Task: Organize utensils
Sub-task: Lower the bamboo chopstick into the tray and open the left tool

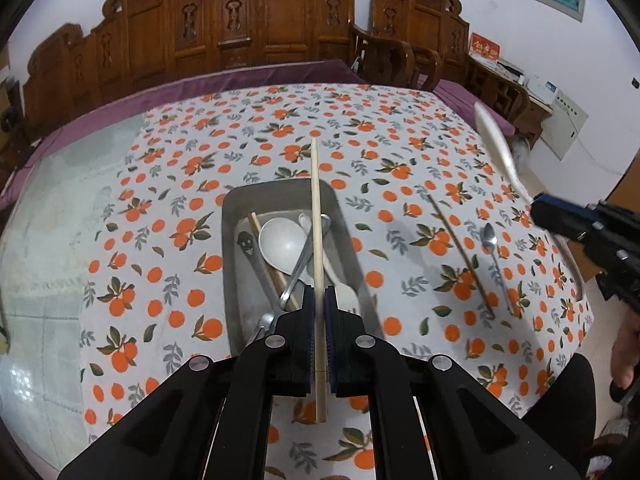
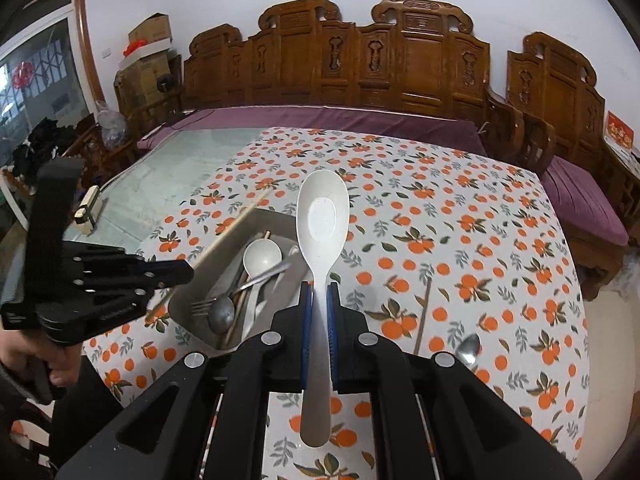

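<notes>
- Your left wrist view looks forward and steeply down along its own fingers, close above the metal tray (image 1: 236, 264) on the orange-print tablecloth (image 1: 168, 184).
- Your right wrist view sits to the right of that, looking down and forward over the same cloth (image 2: 460, 216), near the tray (image 2: 188, 304).
- Both views share the tray, the cloth and the carved wooden bench (image 1: 248, 24) behind; each also catches the other gripper at its edge.

three chopsticks (image 1: 317, 216), two white spoons (image 2: 320, 216), one tray (image 1: 236, 248).
</notes>
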Action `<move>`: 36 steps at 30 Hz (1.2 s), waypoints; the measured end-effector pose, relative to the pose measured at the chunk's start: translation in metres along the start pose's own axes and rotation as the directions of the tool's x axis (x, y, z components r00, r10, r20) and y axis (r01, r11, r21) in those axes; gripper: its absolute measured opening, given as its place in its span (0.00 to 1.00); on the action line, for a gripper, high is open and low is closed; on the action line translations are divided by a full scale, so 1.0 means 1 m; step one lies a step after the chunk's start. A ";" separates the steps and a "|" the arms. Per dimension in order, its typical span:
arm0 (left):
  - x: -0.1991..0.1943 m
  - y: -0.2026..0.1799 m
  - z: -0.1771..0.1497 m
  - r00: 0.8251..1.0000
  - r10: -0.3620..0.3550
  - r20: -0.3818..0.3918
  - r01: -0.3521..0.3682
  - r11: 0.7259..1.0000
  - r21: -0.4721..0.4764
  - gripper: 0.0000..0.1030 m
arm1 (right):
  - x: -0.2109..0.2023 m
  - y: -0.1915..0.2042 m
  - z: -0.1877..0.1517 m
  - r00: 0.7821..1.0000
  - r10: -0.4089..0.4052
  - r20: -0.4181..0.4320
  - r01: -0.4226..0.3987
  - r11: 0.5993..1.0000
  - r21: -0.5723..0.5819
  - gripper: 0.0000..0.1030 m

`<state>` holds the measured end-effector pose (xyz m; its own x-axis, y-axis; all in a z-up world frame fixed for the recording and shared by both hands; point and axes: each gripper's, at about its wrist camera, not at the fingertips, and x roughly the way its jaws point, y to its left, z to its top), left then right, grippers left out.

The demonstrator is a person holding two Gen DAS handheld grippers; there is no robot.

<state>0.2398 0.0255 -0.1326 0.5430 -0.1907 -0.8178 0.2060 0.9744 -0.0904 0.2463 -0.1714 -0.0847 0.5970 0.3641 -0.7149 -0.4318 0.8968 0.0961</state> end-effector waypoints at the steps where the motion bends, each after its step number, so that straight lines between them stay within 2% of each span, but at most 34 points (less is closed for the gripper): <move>1: 0.003 0.003 0.000 1.000 -0.004 -0.006 0.004 1.000 -0.004 0.04 | 0.001 0.001 0.003 1.000 0.002 -0.001 -0.002 1.000 -0.005 0.09; 11: 0.048 0.033 0.001 0.997 -0.021 -0.076 0.019 0.999 -0.030 0.04 | 0.035 0.015 0.021 0.998 0.049 -0.045 -0.049 0.999 -0.016 0.09; 24: 0.078 0.042 -0.007 0.991 -0.041 -0.126 0.034 0.998 -0.059 0.04 | 0.076 0.032 0.015 0.991 0.073 -0.114 -0.076 0.997 -0.028 0.09; 31: 0.078 0.047 -0.006 0.992 -0.039 -0.123 0.030 0.997 -0.073 0.05 | 0.088 0.039 0.014 0.988 0.084 -0.129 -0.089 0.995 -0.034 0.09; 36: 0.054 0.051 -0.006 0.997 -0.023 -0.074 0.018 0.997 -0.073 0.15 | 0.096 0.043 0.014 0.987 0.097 -0.131 -0.101 0.995 -0.026 0.09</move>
<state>0.2744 0.0657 -0.1850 0.4767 -0.2038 -0.8551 0.1556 0.9769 -0.1461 0.2944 -0.0941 -0.1389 0.4589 0.4130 -0.7867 -0.5073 0.8487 0.1497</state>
